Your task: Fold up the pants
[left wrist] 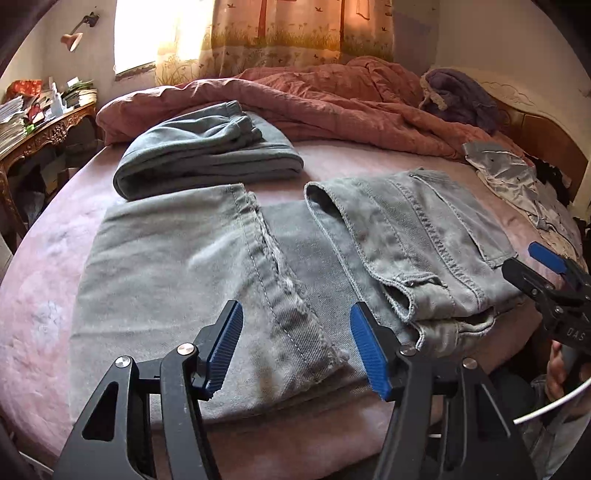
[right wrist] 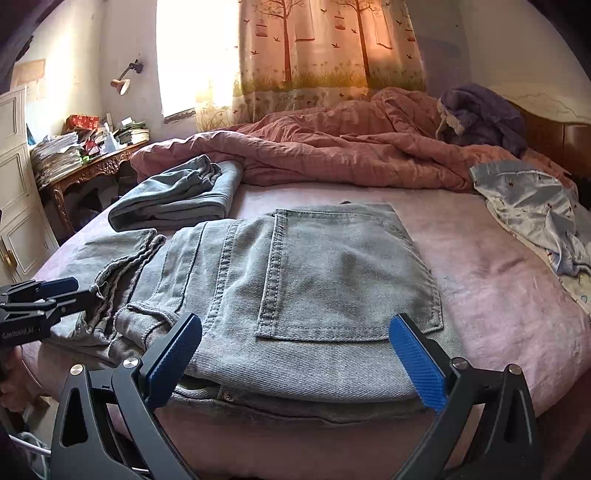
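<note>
Now your left gripper and right gripper both hang open and empty over the grey jeans, partly folded on the pink bed. Pinch both layers at the hem end, then carry it squarely over the seat.

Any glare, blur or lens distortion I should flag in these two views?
Left wrist view: window blown out, strong fisheye bending of the bed, jeans slightly soft. Right wrist view: same window glare, orange cast on the curtain, dark corner vignetting, jeans sharp.
</note>
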Action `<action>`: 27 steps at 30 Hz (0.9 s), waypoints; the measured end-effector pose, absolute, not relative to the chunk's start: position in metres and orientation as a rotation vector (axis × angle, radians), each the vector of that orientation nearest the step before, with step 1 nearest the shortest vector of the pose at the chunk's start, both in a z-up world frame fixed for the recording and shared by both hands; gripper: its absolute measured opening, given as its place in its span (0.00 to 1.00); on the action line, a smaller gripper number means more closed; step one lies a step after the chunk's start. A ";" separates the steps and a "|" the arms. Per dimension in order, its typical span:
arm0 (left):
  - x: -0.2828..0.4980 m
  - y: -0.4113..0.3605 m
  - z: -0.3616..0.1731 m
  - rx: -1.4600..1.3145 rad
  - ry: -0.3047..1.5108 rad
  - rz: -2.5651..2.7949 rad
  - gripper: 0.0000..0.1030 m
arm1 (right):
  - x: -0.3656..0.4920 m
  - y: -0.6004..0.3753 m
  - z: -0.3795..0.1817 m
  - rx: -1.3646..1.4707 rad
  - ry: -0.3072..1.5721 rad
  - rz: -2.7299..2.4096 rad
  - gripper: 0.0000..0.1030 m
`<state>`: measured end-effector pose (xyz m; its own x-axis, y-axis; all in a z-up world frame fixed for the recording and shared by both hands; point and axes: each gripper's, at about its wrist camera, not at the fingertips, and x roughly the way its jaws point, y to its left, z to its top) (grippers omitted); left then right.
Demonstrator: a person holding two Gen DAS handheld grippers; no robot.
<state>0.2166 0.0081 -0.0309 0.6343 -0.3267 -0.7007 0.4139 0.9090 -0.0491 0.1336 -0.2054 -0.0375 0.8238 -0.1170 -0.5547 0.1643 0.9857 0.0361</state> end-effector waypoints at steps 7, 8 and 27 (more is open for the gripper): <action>0.205 -0.007 -0.059 0.216 0.767 -0.340 0.55 | 0.130 -0.197 -0.036 0.035 0.583 -0.163 0.99; 0.204 -0.007 -0.061 0.228 0.757 -0.318 0.47 | 0.132 -0.197 -0.037 0.037 0.592 -0.162 0.99; 0.167 0.011 -0.040 0.191 0.694 -0.438 0.17 | 0.141 -0.201 -0.045 0.049 0.642 -0.163 0.99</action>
<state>0.1673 0.0113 -0.0399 0.6830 -0.3254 -0.6540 0.4503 0.8925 0.0262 0.1407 -0.2014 -0.0451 0.7886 -0.1361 -0.5996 0.1661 0.9861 -0.0053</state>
